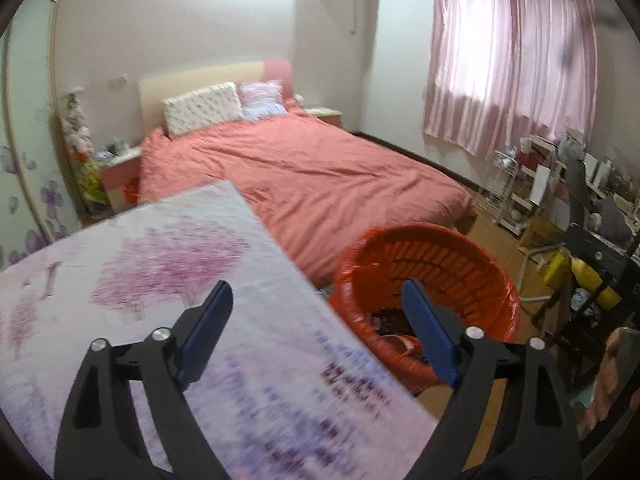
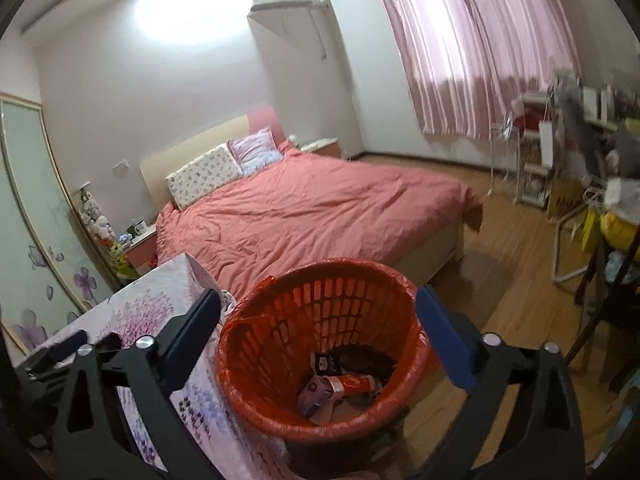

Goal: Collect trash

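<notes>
In a bedroom, the left gripper (image 1: 316,300) hangs with its blue-padded jaws spread wide and empty above the edge of a table draped in a white cloth printed with purple trees (image 1: 168,280), while the right gripper (image 2: 320,308) gapes equally wide, holding nothing, over a round red slatted plastic wastebasket lined with a red bag (image 2: 256,344). The trash lies at the bottom of that basket: a dark wrapper (image 2: 352,360), an orange tube-like packet (image 2: 354,385) and a pale purple carton (image 2: 316,394), with scraps too small to tell apart. The basket stands on the wooden floor (image 2: 500,280), just beside the table's edge and near the foot of a large bed under a salmon-pink quilt (image 2: 300,208). Pink curtains (image 2: 472,48) cover the window, and a cluttered white wire rack (image 2: 532,164) stands to the right.
</notes>
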Action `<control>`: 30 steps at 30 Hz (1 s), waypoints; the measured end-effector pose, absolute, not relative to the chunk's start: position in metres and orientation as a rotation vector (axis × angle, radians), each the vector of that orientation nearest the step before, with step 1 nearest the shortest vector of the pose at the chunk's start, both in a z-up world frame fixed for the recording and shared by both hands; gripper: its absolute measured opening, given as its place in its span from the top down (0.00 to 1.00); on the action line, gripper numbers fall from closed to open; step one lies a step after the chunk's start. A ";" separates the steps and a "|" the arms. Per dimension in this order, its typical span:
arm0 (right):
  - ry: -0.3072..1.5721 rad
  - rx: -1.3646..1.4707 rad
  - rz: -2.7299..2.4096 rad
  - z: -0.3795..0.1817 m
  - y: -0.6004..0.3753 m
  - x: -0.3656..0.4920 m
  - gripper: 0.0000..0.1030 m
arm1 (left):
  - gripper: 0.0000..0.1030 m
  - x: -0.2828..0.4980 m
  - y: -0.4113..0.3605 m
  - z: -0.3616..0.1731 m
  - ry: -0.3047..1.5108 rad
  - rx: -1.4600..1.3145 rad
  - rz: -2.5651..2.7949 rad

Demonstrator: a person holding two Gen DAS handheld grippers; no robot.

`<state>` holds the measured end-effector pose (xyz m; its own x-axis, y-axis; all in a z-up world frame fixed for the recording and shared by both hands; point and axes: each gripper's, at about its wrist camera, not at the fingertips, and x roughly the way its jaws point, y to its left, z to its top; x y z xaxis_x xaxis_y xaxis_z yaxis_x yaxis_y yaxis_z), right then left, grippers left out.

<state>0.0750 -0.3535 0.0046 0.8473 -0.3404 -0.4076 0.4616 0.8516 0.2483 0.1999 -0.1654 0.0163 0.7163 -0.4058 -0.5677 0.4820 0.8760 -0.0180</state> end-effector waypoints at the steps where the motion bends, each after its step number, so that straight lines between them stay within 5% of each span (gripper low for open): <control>1: 0.356 0.331 -0.445 0.006 -0.349 0.072 0.02 | 0.11 0.193 -0.158 0.019 0.582 0.136 -0.479; 4: 0.340 0.238 -0.514 0.013 -0.323 0.057 0.02 | 0.04 0.163 -0.126 0.029 0.529 0.141 -0.400; 30: 0.318 0.041 -0.533 -0.003 -0.219 -0.014 0.02 | 0.04 0.012 0.004 0.003 0.479 0.039 -0.035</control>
